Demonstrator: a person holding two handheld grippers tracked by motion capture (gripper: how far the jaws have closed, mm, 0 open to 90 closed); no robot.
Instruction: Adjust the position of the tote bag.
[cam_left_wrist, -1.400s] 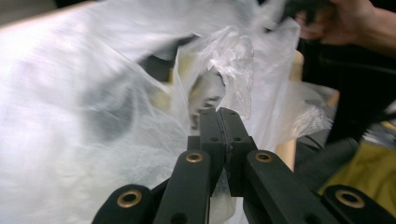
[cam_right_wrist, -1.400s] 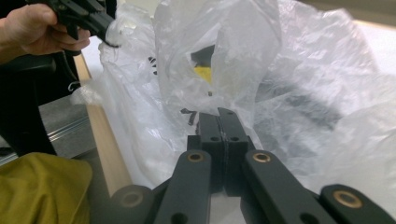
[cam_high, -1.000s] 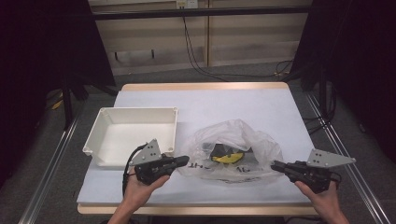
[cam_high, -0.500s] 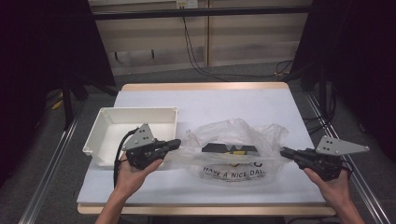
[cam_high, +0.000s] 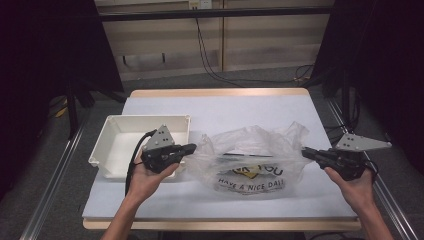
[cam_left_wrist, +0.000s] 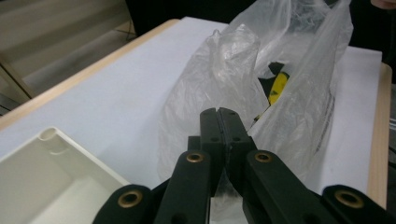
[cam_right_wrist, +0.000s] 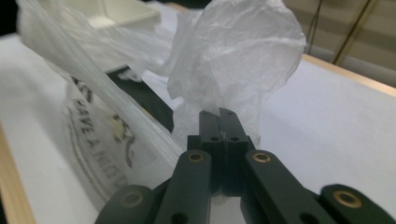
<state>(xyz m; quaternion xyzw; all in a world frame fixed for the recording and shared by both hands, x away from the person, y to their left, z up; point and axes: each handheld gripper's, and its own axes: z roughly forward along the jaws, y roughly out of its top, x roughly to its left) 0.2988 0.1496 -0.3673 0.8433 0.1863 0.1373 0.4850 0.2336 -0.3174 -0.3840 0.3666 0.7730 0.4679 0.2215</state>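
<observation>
Stretching across the front half of a white-topped table (cam_high: 220, 110), a clear plastic bag (cam_high: 250, 162) is pulled taut between two hand-held grippers. Black print on its side reads "HAVE A NICE DAY" beneath a yellow emblem. Inside the bag lies a dark object with a yellow patch (cam_left_wrist: 279, 86); what it is cannot be told. To the left of the bag, just beside it, sits a shallow white tray (cam_high: 117, 137), which looks empty.

At the bag's left end, the left gripper (cam_high: 189, 148) has its black jaws pressed together on a bunched fold of the plastic, seen close up in the left gripper view (cam_left_wrist: 219, 114). The person's left hand (cam_high: 145, 175) holds it from below, forearm coming in from the table's front edge. At the bag's right end, the right gripper (cam_high: 306, 152) likewise pinches a crumpled tuft of plastic, jaws closed tight (cam_right_wrist: 219, 116). The right hand (cam_high: 356, 182) grips it near the table's right edge, with a grey three-cornered plate (cam_high: 361, 143) on top.
</observation>
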